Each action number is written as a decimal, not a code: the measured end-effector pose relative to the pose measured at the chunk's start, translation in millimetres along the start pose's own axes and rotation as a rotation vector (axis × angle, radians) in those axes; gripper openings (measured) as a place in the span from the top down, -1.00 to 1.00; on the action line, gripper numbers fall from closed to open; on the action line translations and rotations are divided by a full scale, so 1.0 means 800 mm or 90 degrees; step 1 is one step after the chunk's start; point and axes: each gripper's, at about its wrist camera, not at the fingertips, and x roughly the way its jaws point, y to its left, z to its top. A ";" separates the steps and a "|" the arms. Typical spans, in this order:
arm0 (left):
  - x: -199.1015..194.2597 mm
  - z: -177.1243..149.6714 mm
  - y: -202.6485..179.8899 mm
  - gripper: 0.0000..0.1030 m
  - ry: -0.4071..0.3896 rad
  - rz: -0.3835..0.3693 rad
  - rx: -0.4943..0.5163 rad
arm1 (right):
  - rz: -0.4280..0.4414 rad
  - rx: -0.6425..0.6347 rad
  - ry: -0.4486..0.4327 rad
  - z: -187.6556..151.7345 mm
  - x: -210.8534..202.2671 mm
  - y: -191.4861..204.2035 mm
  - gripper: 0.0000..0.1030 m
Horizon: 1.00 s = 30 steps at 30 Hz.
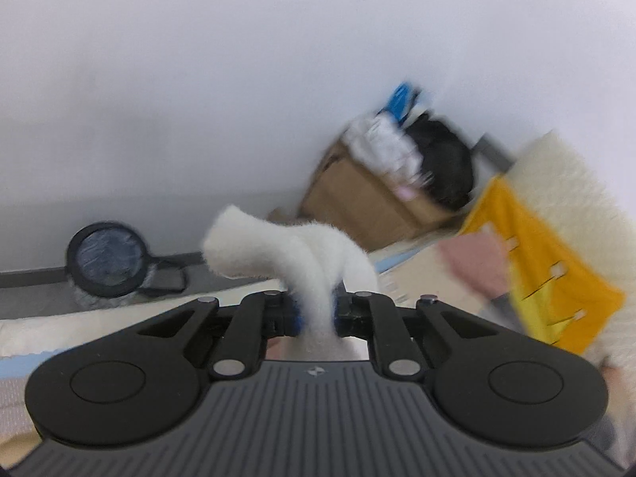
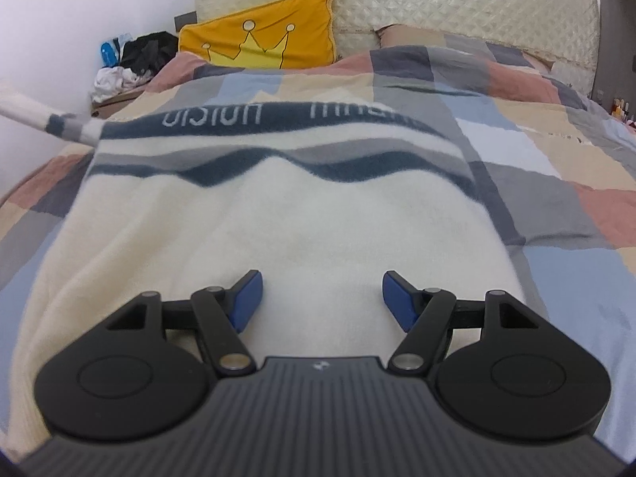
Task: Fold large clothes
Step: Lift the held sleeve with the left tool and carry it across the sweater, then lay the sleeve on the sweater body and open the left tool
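A cream fleece sweater [image 2: 278,218] with blue-grey stripes and lettering lies spread on the patchwork quilt [image 2: 556,206] of a bed. My right gripper [image 2: 322,298] hovers over its plain lower part, open, blue pads wide apart with nothing between them. One sleeve [image 2: 35,115] is pulled taut off the sweater's upper left, up and out of the right wrist view. In the blurred left wrist view my left gripper [image 1: 317,310] is shut on a bunched cream sleeve end [image 1: 278,250], which sticks up and flops over beyond the fingers.
A yellow crown pillow [image 2: 262,35] leans on the quilted headboard [image 2: 437,0]. Beside the bed a cardboard box [image 1: 369,202] holds white and black clothes [image 2: 135,59]. A round black-rimmed object [image 1: 105,258] stands on the floor by the wall.
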 end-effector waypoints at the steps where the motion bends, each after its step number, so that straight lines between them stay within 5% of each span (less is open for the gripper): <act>1: 0.017 -0.007 0.010 0.72 0.012 0.013 0.000 | -0.002 -0.004 0.002 -0.001 0.001 0.001 -0.33; 9: 0.108 -0.075 0.107 0.70 0.126 0.061 -0.055 | -0.009 0.003 0.024 -0.005 0.011 0.002 -0.33; 14: 0.112 -0.090 0.121 0.57 0.131 0.054 -0.056 | -0.009 0.006 0.029 -0.004 0.015 0.002 -0.38; 16: 0.105 -0.091 0.122 0.45 0.139 0.048 -0.055 | -0.010 0.005 0.030 -0.003 0.016 0.002 -0.38; 18: 0.101 -0.090 0.126 -0.08 0.159 0.038 -0.069 | -0.012 0.008 0.032 -0.001 0.018 0.003 -0.38; 21: 0.079 -0.091 0.128 -0.44 0.179 0.050 -0.090 | -0.015 0.013 0.035 0.000 0.020 0.004 -0.38; 30: -0.039 -0.119 0.103 -0.47 0.227 0.019 -0.070 | -0.004 0.031 0.032 0.001 0.015 0.001 -0.38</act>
